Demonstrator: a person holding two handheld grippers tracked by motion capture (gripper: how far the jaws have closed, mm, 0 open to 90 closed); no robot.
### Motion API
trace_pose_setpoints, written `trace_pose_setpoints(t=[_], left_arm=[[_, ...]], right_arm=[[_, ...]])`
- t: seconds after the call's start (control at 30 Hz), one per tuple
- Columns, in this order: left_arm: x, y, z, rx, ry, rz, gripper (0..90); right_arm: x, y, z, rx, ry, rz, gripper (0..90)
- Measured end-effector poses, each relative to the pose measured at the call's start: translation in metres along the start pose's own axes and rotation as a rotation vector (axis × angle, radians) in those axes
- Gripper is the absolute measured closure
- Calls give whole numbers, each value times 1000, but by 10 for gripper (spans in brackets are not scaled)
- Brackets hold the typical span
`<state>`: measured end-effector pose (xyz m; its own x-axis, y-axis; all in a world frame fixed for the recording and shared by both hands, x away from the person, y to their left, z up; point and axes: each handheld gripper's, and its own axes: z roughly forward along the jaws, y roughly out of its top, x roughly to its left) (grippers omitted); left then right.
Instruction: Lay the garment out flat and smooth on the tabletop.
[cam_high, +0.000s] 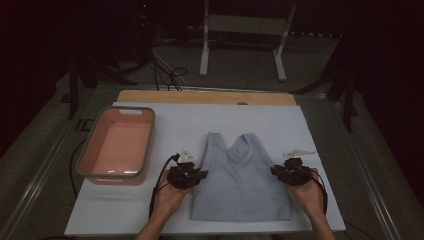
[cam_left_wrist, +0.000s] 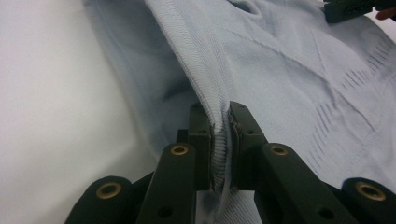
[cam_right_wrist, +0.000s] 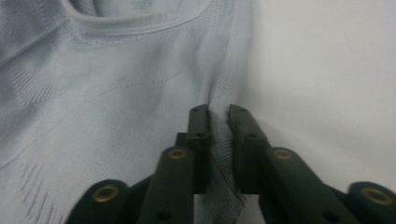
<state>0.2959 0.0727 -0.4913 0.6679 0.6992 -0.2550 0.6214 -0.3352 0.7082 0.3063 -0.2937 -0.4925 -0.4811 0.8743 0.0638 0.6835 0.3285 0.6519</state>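
Pinching the top's (cam_high: 241, 181) side seams: left gripper (cam_left_wrist: 220, 144) clamps the left edge, right gripper (cam_right_wrist: 218, 149) clamps the right. Top lies flat mid-mat (cam_high: 320, 150), beside the bin (cam_high: 119, 143). Lift both evenly, keeping fabric taut.

Right gripper view: the right gripper (cam_right_wrist: 218, 119) rises from the bottom centre of the frame, its two black jaws standing close together with the ribbed side edge of the pale blue top (cam_right_wrist: 107, 93) caught between them. The garment fills the left and centre of the frame, its curved neckline band running across the upper left. The white table cover (cam_right_wrist: 327, 79) occupies the right side, just beside the pinched edge.
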Motion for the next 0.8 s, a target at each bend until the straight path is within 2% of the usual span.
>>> trace_pose_setpoints(t=[0.07,0.17,0.37,0.53,0.7,0.8], left_arm=[[3,-2,-6,4,6,-1,820],[7,-6,-14,4,17,-5,820],[11,-12,-23,9,39,-7,820],[14,-15,-28,5,49,-18,820],[13,-14,-28,-4,47,-17,819],[13,-14,-28,-7,44,-18,817]], right_arm=[[0,0,0,-4,3,-1,700],[2,1,0,-9,6,-3,591],[6,2,4,-2,11,-6,485],[11,2,9,15,32,-11,470],[22,3,22,70,52,-36,450],[26,3,24,86,49,-34,507]])
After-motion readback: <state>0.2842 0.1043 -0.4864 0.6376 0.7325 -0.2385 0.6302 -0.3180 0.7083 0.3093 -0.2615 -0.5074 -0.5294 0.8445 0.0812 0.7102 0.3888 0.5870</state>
